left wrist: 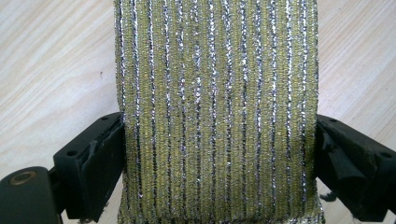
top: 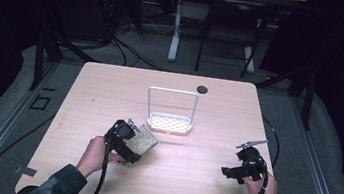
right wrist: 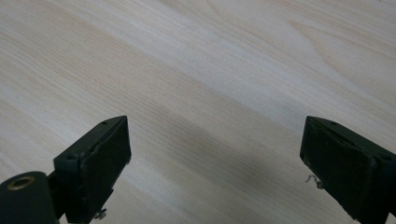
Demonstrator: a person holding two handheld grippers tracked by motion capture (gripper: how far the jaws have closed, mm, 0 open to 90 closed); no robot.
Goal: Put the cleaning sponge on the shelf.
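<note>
The left gripper [top: 129,143] is near the front left of the wooden table [top: 199,181]. Its jaws squeeze both sides of a scrubbing sponge [left wrist: 217,112] with shiny green and silver stripes, held just above the wood. The right gripper [right wrist: 215,158] is well apart, at the front right, with its jaws wide and only bare table between them. Farther back, near the middle, stands a white sponge rack [top: 171,111] with holes in its tray. Behind it sits a small dark round spot [top: 203,89].
</note>
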